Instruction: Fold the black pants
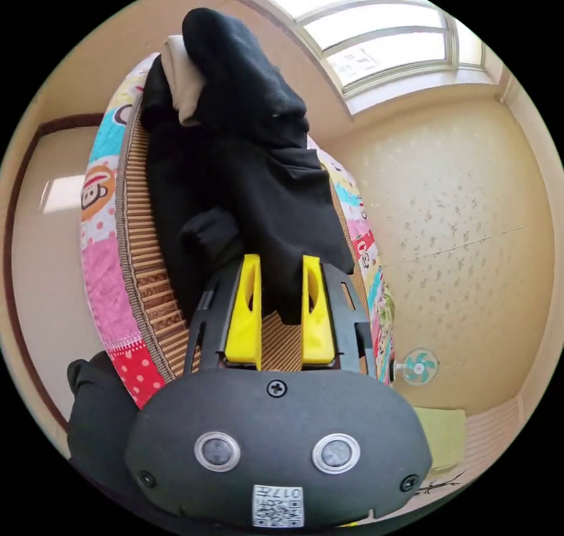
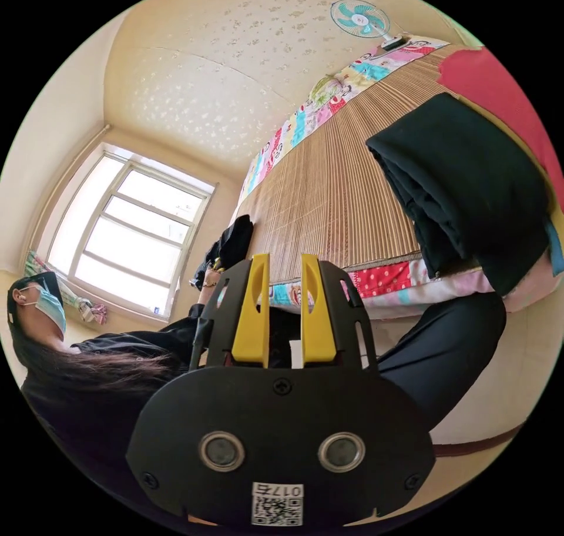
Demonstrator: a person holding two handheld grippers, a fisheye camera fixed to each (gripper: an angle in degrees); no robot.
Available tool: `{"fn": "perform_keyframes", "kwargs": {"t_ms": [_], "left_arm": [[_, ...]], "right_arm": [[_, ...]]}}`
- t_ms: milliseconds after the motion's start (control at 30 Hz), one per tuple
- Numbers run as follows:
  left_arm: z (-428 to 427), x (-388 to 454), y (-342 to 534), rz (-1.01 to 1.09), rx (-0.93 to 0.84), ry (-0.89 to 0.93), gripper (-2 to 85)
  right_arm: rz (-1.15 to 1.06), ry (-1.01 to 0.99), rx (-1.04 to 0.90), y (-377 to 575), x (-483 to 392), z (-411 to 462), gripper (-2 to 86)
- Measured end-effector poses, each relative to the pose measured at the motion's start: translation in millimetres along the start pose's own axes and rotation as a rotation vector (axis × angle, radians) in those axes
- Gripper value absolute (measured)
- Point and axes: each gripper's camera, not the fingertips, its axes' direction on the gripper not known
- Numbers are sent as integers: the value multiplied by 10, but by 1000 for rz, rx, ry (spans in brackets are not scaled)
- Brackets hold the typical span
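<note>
The black pants (image 1: 247, 171) lie in a loose heap on the woven mat (image 1: 147, 277) that covers the bed, together with a pale cloth (image 1: 182, 77) that sticks out near the far end of the heap. They are crumpled, with no clean fold line that I can see, so I judge the folding of this piece has not really begun.

The left tool (image 1: 281, 283) is at the near edge of the heap. Its yellow jaws stand apart, and a tip of the black fabric hangs down between them, but the jaws do not seem to press on it.

The right tool (image 2: 281, 277) is held away from the bed, in the air beside the person (image 2: 88, 371); its jaws are also spread and nothing is between them.

In the right gripper view a folded dark garment (image 2: 464, 189) rests at the corner of the mat, near the patterned quilt (image 2: 405, 283). That piece looks finished. What is left, in my opinion, is everything for the pants: spreading them flat, then folding.
</note>
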Motion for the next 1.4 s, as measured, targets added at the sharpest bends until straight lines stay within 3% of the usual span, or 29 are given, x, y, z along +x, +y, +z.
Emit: {"fn": "perform_keyframes", "kwargs": {"t_ms": [100, 167, 267, 433, 567, 733, 900, 1067, 1133, 1167, 1200, 1267, 1400], "left_arm": [[-4, 723, 411, 346, -148, 156, 51], [-62, 1191, 1161, 633, -310, 380, 47], [-218, 1478, 2483, 943, -576, 530, 46], [-576, 980, 4579, 1144, -1139, 725, 47], [-1050, 330, 5544, 1160, -1433, 686, 58], [-1406, 80, 5521, 1190, -1428, 560, 80], [-1700, 117, 5108, 1207, -1373, 569, 75], [-1945, 22, 4311, 911, -1098, 674, 74], [-1982, -39, 4080, 813, -983, 629, 105], [-1971, -67, 3948, 753, -922, 548, 153], [-1956, -78, 3883, 724, -899, 506, 177], [-1887, -125, 3596, 609, -808, 437, 195], [-1602, -177, 3151, 437, -732, 520, 196]], "right_arm": [[5, -24, -31, 100, 52, 160, 77], [26, -15, -56, 151, 118, 234, 76], [45, -13, -54, 196, 183, 248, 73], [8, -2, -69, 64, 123, 280, 73], [-101, 27, -195, -266, -40, 627, 82], [-219, -18, -366, -752, -319, 1532, 110], [-340, 45, -433, -1471, -943, 2810, 172], [-295, 192, -457, -2103, -1185, 3798, 200], [-255, 344, -567, -2247, -975, 4208, 195], [-205, 367, -719, -2262, -727, 4460, 182], [-147, 312, -795, -2251, -508, 4511, 160], [-125, 161, -694, -2255, -351, 4183, 131], [60, -362, -550, -2093, 157, 3230, 107]]}}
